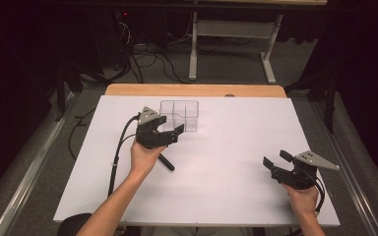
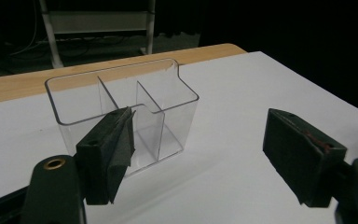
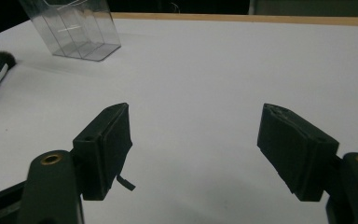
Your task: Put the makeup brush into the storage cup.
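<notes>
A clear plastic organizer box (image 1: 179,115) with three compartments stands upright at the back middle of the white table top (image 1: 216,162). My left gripper (image 1: 173,133) is open just in front of the box's left part, empty. In the left gripper view the box (image 2: 121,100) sits close ahead, behind the left jaw, and the gripper (image 2: 205,154) holds nothing. A black makeup brush (image 1: 167,162) lies beside the left hand; its bristle head (image 3: 1,58) appears at the far left of the right gripper view. My right gripper (image 1: 276,158) is open near the front right, empty.
A wooden strip (image 1: 192,90) runs along the table's far edge. Beyond it stand a white table frame (image 1: 231,34) and floor cables (image 1: 147,59). The box (image 3: 74,32) is far from the right gripper (image 3: 200,149), with bare white surface between.
</notes>
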